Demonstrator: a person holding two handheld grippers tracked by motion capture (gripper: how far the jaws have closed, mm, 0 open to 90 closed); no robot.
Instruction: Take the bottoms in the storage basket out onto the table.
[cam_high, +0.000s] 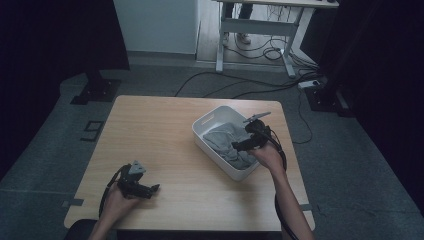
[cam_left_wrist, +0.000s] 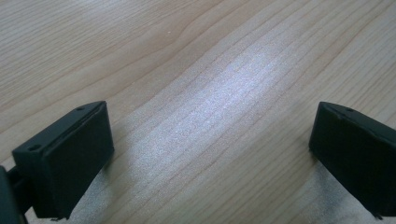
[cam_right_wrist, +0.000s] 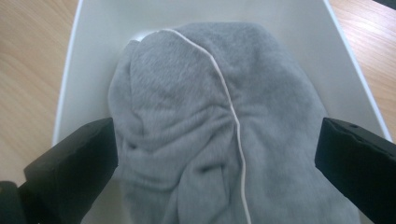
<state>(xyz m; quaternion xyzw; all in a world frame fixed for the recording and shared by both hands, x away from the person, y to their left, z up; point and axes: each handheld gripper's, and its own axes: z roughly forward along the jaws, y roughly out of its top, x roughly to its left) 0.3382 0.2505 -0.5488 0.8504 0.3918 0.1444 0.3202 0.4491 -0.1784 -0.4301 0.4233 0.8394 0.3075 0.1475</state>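
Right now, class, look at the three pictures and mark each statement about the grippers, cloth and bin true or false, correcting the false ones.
1. The grey cloth lies inside the white bin. True.
2. The right gripper is shut on the cloth. False: its jaws stand wide apart on either side of the cloth.
3. The left gripper hovers over the bin. False: it is over bare wooden table, apart from the bin.
4. The left gripper is open and holds nothing. True.
5. A white seam line runs across the cloth. True.
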